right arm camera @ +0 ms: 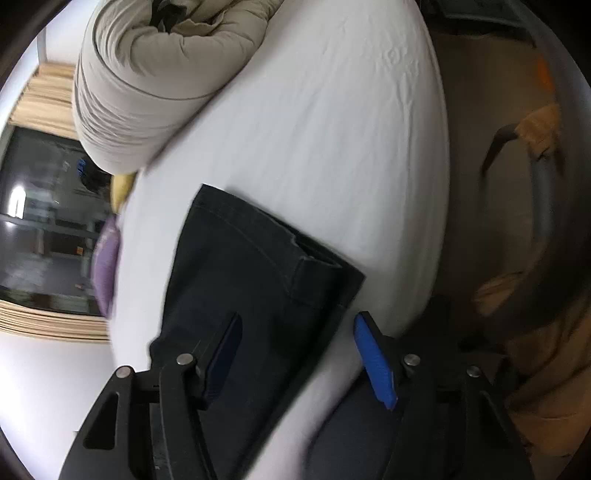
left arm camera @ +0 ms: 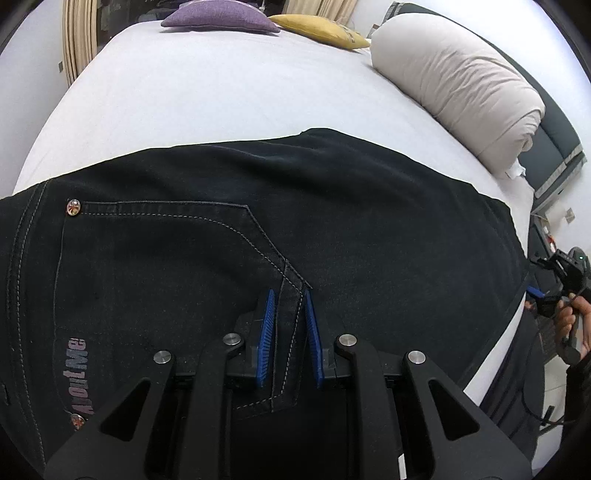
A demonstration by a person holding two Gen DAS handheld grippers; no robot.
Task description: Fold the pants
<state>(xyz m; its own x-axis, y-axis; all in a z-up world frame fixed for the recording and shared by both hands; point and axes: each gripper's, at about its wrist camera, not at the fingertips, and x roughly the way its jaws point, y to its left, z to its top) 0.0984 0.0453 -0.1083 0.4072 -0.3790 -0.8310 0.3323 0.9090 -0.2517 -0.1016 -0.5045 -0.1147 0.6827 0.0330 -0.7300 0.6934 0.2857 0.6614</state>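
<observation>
Left gripper (left arm camera: 289, 325) at bottom centre of its view, blue pads clamped narrow on a stitched fold of the black pants (left arm camera: 258, 229), which fill the lower half of the frame across the white bed sheet (left arm camera: 221, 103). Right gripper (right arm camera: 295, 354) at the bottom of its view has jaws spread wide, gripping nothing; the pants hem end (right arm camera: 258, 266) lies flat on the sheet beneath, frame centre. Rolled beige duvet (right arm camera: 155, 74) upper left; purple cushion (left arm camera: 218, 16) and yellow cushion (left arm camera: 321, 31) at top edge.
</observation>
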